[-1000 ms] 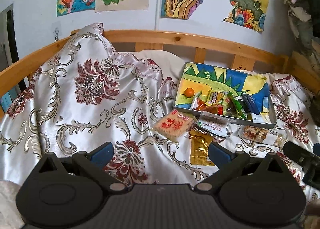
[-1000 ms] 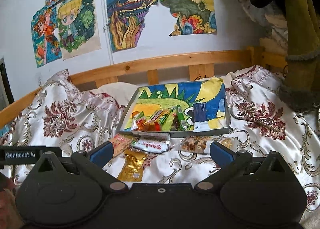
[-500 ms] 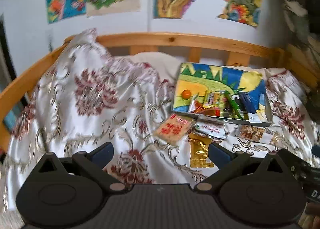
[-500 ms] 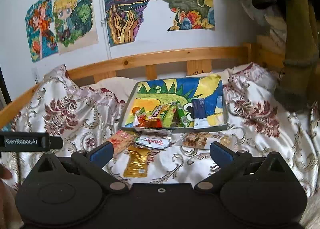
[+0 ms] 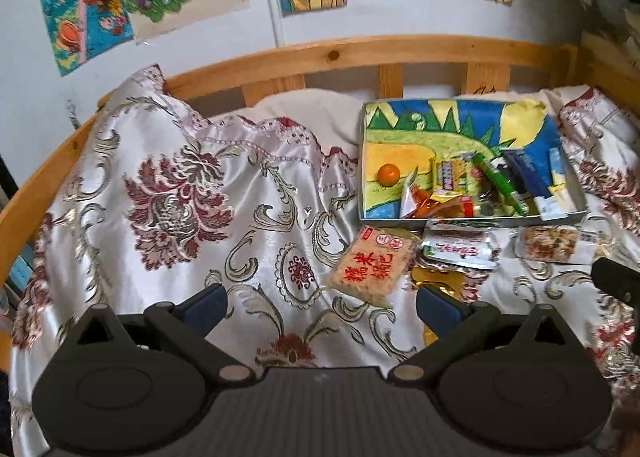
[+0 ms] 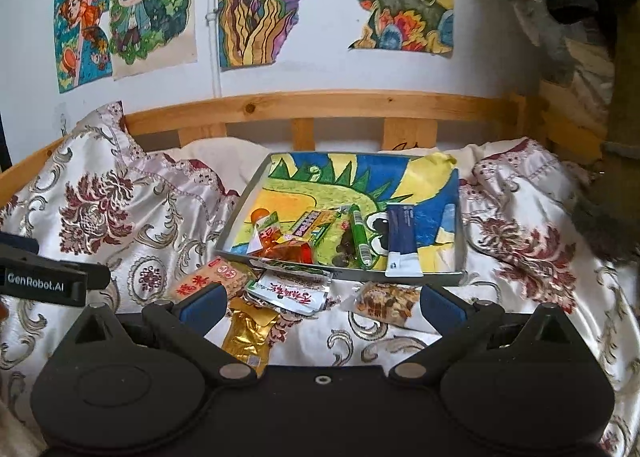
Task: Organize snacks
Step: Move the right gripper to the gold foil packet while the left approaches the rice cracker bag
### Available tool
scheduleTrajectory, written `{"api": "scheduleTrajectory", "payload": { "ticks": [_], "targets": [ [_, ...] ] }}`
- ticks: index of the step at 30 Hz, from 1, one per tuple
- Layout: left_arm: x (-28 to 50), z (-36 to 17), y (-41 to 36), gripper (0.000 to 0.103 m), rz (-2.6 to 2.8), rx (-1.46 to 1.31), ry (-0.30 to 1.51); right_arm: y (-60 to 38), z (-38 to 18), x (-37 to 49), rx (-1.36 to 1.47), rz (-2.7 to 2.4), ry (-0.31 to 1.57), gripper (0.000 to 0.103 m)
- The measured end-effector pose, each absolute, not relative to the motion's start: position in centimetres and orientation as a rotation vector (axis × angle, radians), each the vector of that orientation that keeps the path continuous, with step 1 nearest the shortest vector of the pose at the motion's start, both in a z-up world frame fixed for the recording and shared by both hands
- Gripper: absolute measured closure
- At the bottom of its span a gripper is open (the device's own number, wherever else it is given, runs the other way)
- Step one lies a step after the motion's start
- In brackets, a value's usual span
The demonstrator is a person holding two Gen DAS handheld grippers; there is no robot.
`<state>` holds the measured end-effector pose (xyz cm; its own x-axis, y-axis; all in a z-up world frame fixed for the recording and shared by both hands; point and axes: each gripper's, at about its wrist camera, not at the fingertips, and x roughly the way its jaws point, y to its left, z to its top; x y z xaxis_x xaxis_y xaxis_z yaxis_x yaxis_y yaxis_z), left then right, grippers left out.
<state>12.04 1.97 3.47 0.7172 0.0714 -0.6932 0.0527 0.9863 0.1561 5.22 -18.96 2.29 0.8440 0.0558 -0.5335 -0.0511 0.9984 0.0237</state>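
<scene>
Both claws hang spread and empty over a bed draped in shiny cream satin patterned with maroon flowers [image 5: 180, 193]: the left gripper [image 5: 320, 303] at the near edge, the right gripper [image 6: 320, 303] beside it — its dark body edges into the left wrist view at far right. Left to right along the coverlet, just short of the tray, lie the loose snacks: a pale square rice-cracker pack with red characters [image 5: 370, 265], a crumpled gold foil pouch [image 6: 248, 331] partly under its neighbours, a white wrapper printed in red and green [image 6: 290, 291], and a clear packet of brown nut brittle [image 6: 386, 303]. Behind them sits a shallow grey tray lined with a bright crayon drawing [image 6: 236, 225], already holding a small orange [image 5: 389, 174], orange and yellow sachets, a green tube [image 6: 358, 235] and a dark blue tube with a white end [image 6: 402, 241]. From here the likely trouble is the slippery satin and the overlap: a pinch on the white wrapper could drag the foil pouch along, or bunch the cloth into the jaws. Flat packs offer little edge to seize. The tray's near wall stands between the loose snacks and its floor, so each must be lifted over it, and the tray rests on soft bedding that may tip. A wooden slatted bed rail [image 6: 320, 105] and taped-up drawings close off the far side.
</scene>
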Motion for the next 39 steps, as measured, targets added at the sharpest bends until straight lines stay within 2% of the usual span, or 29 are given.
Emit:
{"api": "scheduleTrajectory", "payload": {
  "ticks": [9,17,28,35,39],
  "targets": [
    [18.8,0.1,2.8,0.001,-0.049,0.169,0.854,-18.0,-2.4,10.1,-0.017,0.136,0.657,0.001],
    [20.9,-1.9,4.1,0.001,-0.077,0.160,0.916,-14.9,-5.1,11.7,-0.087,0.276,0.692,0.001],
    [22.8,-6.2,1.3,0.001,-0.254,0.347,0.774,-12.8,-8.8,14.5,-0.094,0.309,0.808,0.001],
    [23.3,-8.7,0.4,0.001,-0.386,0.396,0.778,-12.2,-9.7,15.2,-0.097,0.322,0.827,0.001],
    [24.4,-9.4,0.4,0.001,-0.375,0.383,0.797,-12.1,-10.2,15.6,-0.098,0.330,0.842,0.007]
  ]
}}
